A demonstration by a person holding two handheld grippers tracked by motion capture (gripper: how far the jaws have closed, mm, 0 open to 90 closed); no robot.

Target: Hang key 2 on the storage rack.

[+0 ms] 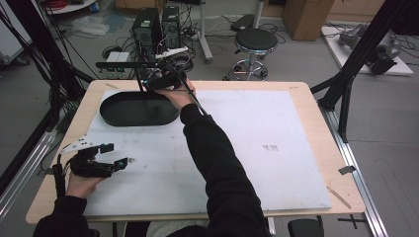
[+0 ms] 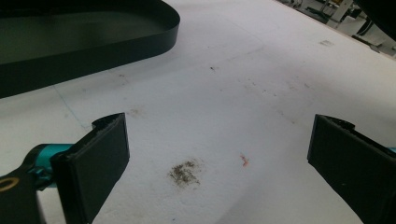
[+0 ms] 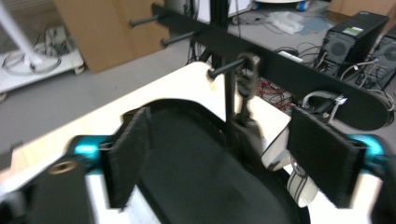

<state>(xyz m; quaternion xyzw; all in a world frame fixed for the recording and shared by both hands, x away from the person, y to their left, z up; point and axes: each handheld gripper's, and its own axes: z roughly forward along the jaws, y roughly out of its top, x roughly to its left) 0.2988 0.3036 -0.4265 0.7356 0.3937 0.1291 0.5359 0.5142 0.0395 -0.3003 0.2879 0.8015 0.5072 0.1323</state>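
Both hand-held grippers [image 1: 116, 155] [image 1: 148, 81] w/ jaws wide; oval black tray [image 1: 118, 116], matte.

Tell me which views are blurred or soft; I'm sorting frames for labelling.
Right gripper view: blurred, the tray and peg rack smeared. Left gripper view: sharp on the table stains. High view: evenly lit, slightly soft.

The high view looks forward and down over the whole surface [image 1: 276, 148]. The left gripper view skims low and close across the white surface toward the black oval tray [image 2: 93, 42]. The right gripper view looks closely into that tray [image 3: 196, 177], facing the far-left corner.
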